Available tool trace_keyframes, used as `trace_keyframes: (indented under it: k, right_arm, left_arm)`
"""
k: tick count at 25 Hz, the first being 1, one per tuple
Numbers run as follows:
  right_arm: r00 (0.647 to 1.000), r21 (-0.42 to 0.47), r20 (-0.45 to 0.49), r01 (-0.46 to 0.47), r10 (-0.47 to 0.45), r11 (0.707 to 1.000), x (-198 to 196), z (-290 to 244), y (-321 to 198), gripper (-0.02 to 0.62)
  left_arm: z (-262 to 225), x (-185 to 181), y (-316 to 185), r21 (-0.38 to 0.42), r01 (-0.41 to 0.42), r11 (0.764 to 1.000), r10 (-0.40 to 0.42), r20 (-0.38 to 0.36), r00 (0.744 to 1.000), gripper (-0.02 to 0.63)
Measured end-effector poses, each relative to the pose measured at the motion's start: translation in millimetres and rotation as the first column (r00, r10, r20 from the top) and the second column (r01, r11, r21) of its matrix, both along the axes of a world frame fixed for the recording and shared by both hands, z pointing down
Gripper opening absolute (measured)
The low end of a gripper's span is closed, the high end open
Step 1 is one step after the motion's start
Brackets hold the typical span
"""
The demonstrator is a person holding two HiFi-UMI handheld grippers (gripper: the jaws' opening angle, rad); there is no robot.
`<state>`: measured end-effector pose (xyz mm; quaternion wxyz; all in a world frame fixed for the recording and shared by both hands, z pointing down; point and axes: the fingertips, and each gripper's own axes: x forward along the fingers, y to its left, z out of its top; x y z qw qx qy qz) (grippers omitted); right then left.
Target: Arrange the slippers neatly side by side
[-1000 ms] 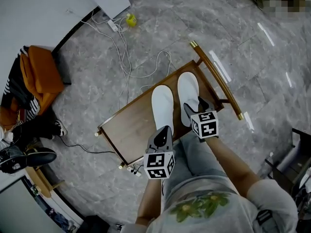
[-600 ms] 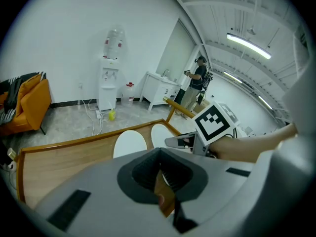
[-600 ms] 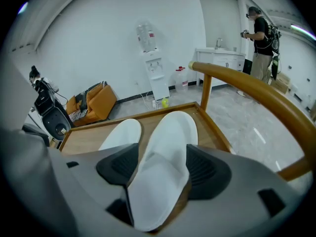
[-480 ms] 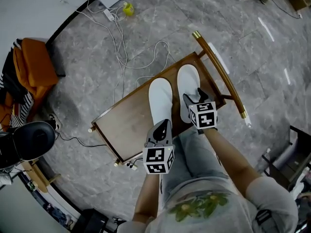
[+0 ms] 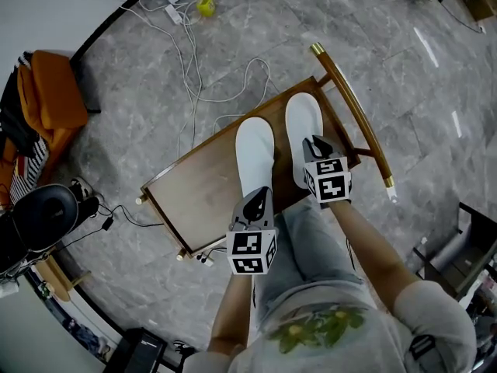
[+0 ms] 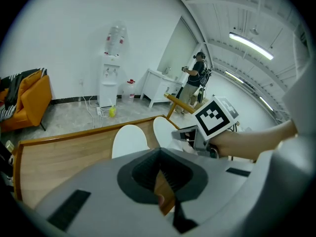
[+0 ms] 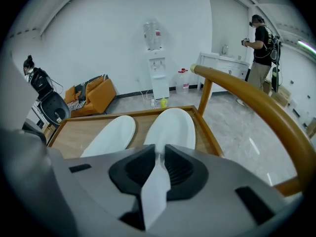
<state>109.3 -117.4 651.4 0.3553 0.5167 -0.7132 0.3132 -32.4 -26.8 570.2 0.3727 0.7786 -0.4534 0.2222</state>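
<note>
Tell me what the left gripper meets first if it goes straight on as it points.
Probably the heel of the left slipper, right ahead of the left gripper on the wooden tray; height above it is unclear.

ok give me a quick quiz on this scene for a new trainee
1. How many slippers lie on the tray?
2. True or false: the slippers are stacked one on the other.
3. Which tongs have a white slipper edge between them? A left, B right.
Key: 1 two; 2 false, they lie side by side; 3 B, the right tongs are closing on it.
</note>
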Motion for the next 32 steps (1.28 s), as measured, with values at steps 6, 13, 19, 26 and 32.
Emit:
trace_keyframes:
  k: [6,13,19,26,32]
  right_arm:
    - [0.991,0.009,0.004,0.137,-0.137,0.991,-9,-8,-1,0.064]
    - [0.962,0.013,-0.012,0.273,-0.273,0.962,-27,-13,0,0.064]
    - [0.949,-0.001,-0.001,0.314,-0.314,0.949,-42,-7,6,0.063]
    - [0.958,0.013,-0.01,0.288,-0.288,0.957,-44,-9,4,0.16]
    - [0.975,0.113,0.023,0.216,-0.22,0.97,-48,-35,5,0.192]
  left_arm:
    - [0,2,2,0.003,0.005,1.0,-0.005,-0.001,1.0,0.015]
    - [0,2,4,0.005,0.012,1.0,-0.012,-0.002,1.0,0.014]
    - [2,0,8,0.0,0.024,1.0,-0.024,-0.002,1.0,0.015]
    - [4,-3,15,-0.008,0.035,0.999,-0.035,0.001,0.999,0.014]
    - [2,-7,20,-0.004,0.044,0.999,-0.044,0.004,0.999,0.014]
